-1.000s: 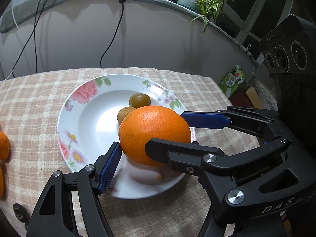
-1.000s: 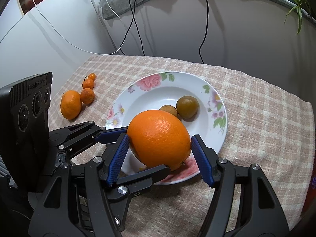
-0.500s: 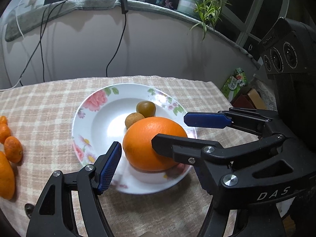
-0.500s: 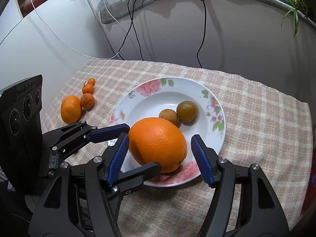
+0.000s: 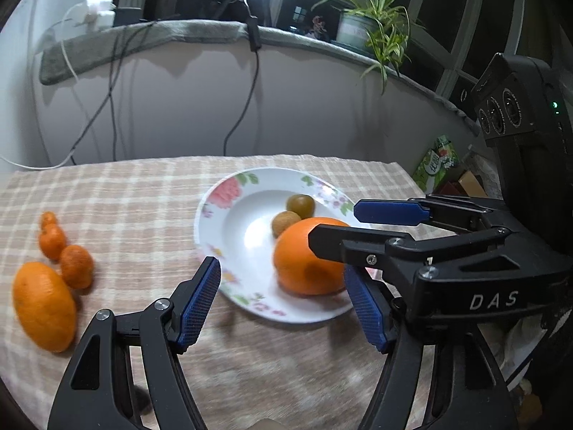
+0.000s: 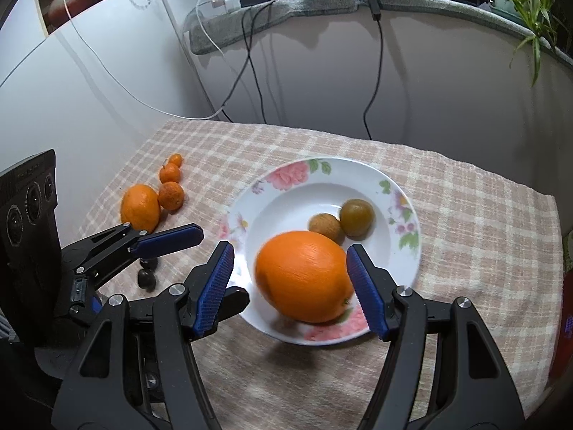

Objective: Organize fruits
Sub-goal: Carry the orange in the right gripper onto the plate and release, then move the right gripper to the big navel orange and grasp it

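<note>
A large orange (image 6: 304, 276) lies at the near side of the flowered white plate (image 6: 286, 179), next to a small tan fruit (image 6: 324, 227) and a green-brown fruit (image 6: 356, 216). My right gripper (image 6: 290, 286) hovers open over the orange, with a gap showing at its left pad. My left gripper (image 5: 283, 304) is open and empty, above the plate's near-left rim (image 5: 215, 279). The left view shows the orange (image 5: 304, 261) beneath the right gripper (image 5: 333, 224). On the cloth to the left lie another orange (image 5: 43, 304) and three small tangerines (image 5: 76, 267).
The checked cloth (image 6: 465, 215) covers a small table that ends at the right. Two dark small things (image 6: 147, 276) lie under the left gripper (image 6: 224, 266). Cables hang down the wall behind. A green packet (image 5: 437, 161) stands beyond the right edge.
Both grippers have drawn back and up from the plate. The left one has swung left, bringing the loose orange and tangerines into its view. The large orange stays in the plate.
</note>
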A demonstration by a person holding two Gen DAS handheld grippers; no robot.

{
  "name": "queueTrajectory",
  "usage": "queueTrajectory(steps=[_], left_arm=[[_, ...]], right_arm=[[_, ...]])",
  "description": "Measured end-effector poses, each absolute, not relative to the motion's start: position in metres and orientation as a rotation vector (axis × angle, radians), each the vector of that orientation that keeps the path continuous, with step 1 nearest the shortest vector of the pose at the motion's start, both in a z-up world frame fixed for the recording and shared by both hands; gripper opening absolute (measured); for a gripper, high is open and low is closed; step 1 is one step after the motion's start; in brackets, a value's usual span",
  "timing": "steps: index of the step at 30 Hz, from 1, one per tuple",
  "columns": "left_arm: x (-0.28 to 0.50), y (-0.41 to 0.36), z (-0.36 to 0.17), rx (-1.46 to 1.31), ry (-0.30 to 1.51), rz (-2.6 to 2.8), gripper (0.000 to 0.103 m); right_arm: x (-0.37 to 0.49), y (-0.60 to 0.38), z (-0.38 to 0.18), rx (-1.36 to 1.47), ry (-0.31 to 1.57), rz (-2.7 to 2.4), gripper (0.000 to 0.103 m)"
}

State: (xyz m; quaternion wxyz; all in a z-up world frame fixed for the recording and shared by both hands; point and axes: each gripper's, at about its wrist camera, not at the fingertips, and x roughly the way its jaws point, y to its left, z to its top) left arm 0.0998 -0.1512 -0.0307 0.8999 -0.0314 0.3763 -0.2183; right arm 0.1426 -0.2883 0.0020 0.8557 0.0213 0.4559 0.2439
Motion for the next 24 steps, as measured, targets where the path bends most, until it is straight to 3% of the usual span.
queueTrajectory(steps=[2, 4, 24], left_arm=[[0.097, -0.141, -0.028, -0.066, 0.767, -0.433, 0.071], [0.095, -0.130, -0.026, -0.075, 0.761, -0.417, 0.071], [0.076, 0.002, -0.045, -0.202, 0.791, -0.178, 0.071]], right_arm=[[0.142, -0.281, 0.005, 0.043, 0.953, 0.522, 0.071], [0.142, -0.274, 0.007, 0.040, 0.942, 0.533, 0.081], [0.148, -0.185, 0.007, -0.005, 0.957, 0.691, 0.082]])
